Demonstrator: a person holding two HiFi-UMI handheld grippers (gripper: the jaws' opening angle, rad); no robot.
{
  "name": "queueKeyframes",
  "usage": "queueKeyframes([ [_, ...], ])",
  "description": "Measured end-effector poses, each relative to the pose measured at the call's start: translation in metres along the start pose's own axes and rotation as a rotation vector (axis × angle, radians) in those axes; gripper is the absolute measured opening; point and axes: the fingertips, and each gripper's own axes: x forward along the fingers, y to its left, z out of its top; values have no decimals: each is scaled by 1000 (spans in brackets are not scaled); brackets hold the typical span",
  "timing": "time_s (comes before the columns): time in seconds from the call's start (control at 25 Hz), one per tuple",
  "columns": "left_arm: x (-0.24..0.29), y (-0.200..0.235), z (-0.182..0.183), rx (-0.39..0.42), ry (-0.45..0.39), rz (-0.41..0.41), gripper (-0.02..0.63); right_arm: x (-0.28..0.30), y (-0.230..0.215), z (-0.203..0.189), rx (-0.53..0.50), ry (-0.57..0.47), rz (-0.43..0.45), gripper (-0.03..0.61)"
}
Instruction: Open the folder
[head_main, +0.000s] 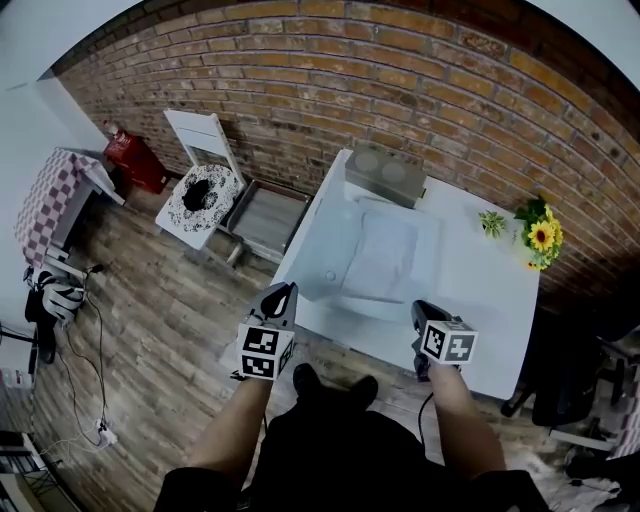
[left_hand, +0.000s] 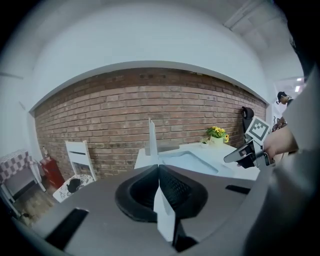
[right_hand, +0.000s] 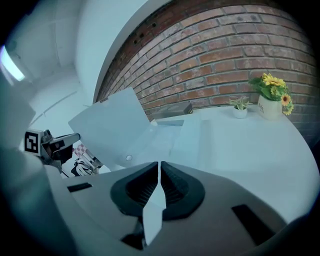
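Both shut: L gripper (head_main: 288, 291), R gripper (head_main: 420, 306) at table (head_main: 485, 295) near edge by folder (head_main: 385, 250).

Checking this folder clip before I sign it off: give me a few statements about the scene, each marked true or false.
1. The folder lies on the white table. True.
2. The sunflowers stand at the table's left end, next to the chair. False: the sunflowers are at its far right corner, away from the chair.
3. The left gripper is shut on the folder's flap. True: the flap runs edge-on into its closed jaws.
4. The right gripper's jaws stand wide apart. False: the right gripper has its jaws together, with nothing between them.
5. The white chair stands by the brick wall. True.
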Motion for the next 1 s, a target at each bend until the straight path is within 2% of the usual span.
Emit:
queueKeyframes([
  [0.56,14,71,-35,-79,33,72,23,-12,50,52,-73,-128,65,15],
  [1.0,20,98,-55,-129,75,115,26,-32,67,86,-117,-234,101,14],
])
